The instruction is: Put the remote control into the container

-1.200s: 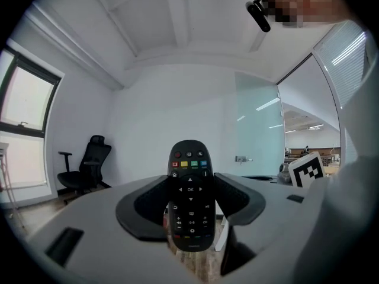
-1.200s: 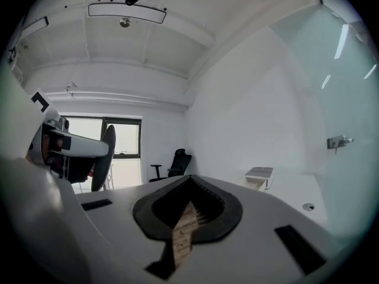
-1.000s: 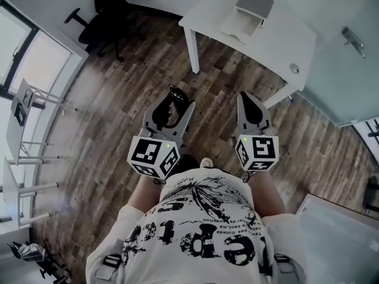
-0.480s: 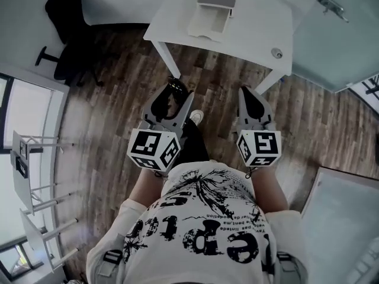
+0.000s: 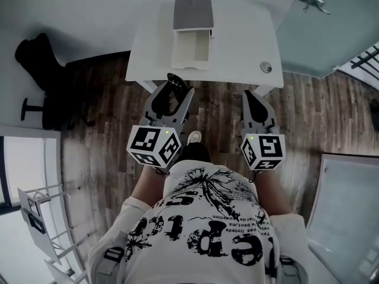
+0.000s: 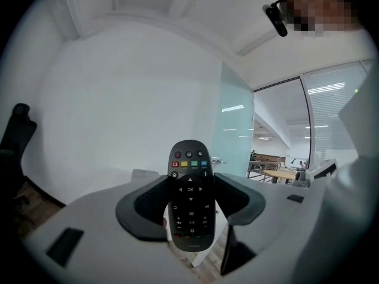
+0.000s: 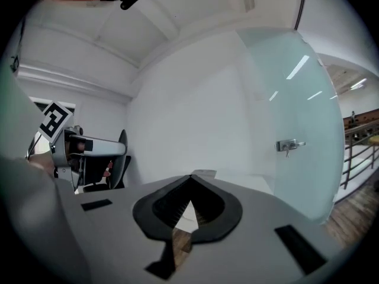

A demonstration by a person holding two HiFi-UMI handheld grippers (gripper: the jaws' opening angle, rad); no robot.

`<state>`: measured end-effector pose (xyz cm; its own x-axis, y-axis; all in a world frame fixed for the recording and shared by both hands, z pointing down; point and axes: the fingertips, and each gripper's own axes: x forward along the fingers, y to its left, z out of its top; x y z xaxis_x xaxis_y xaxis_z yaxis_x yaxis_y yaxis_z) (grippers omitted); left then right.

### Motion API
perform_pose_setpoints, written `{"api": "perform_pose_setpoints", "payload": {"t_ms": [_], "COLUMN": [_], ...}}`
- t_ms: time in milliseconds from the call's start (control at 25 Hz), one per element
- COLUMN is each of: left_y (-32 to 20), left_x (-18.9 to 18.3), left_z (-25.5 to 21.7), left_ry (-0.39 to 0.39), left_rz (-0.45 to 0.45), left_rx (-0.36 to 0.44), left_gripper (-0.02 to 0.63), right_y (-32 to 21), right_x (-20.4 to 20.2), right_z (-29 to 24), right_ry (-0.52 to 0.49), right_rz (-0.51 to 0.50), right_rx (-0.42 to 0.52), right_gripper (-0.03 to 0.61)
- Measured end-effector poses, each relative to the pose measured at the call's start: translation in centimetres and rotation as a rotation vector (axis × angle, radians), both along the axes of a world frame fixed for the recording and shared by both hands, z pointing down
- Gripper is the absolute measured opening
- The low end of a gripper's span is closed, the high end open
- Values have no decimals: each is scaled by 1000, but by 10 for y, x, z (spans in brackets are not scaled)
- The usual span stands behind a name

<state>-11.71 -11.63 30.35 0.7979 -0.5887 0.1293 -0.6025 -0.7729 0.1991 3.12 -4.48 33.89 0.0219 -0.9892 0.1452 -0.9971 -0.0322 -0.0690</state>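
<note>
White table (image 5: 243, 40) at far side, with the open white container (image 5: 190, 64) on it, left of centre. Left gripper (image 5: 172, 99) near the table's near edge, jaws pinching the black remote control (image 6: 190, 194), buttons facing the camera, apart from the container. Right gripper (image 5: 250, 96) to its right, jaws pressed together, nothing between.

Bright, even light; fisheye bend, black corners in gripper views; remote control (image 6: 189, 200) sharp
</note>
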Motion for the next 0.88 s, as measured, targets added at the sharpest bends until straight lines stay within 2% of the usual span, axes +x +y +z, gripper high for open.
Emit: {"api": "perform_pose_setpoints", "payload": {"t_ms": [200, 480, 640, 880], "left_y": [-69, -132, -154, -183], "left_x": [19, 35, 36, 29], "left_z": [-3, -10, -10, -3], "left_ry": [-9, -23, -30, -42], "left_rz": [93, 196, 224, 202], "left_rx": [-12, 9, 13, -9], "left_gripper": [247, 247, 247, 247], "right_y": [-50, -103, -128, -160], "right_x": [16, 28, 26, 17], "right_z": [-4, -5, -7, 2], "right_ry": [-9, -42, -77, -100], "right_rz": [111, 215, 220, 181], "right_rx": [-8, -4, 14, -5], "right_gripper": [-2, -1, 0, 0]}}
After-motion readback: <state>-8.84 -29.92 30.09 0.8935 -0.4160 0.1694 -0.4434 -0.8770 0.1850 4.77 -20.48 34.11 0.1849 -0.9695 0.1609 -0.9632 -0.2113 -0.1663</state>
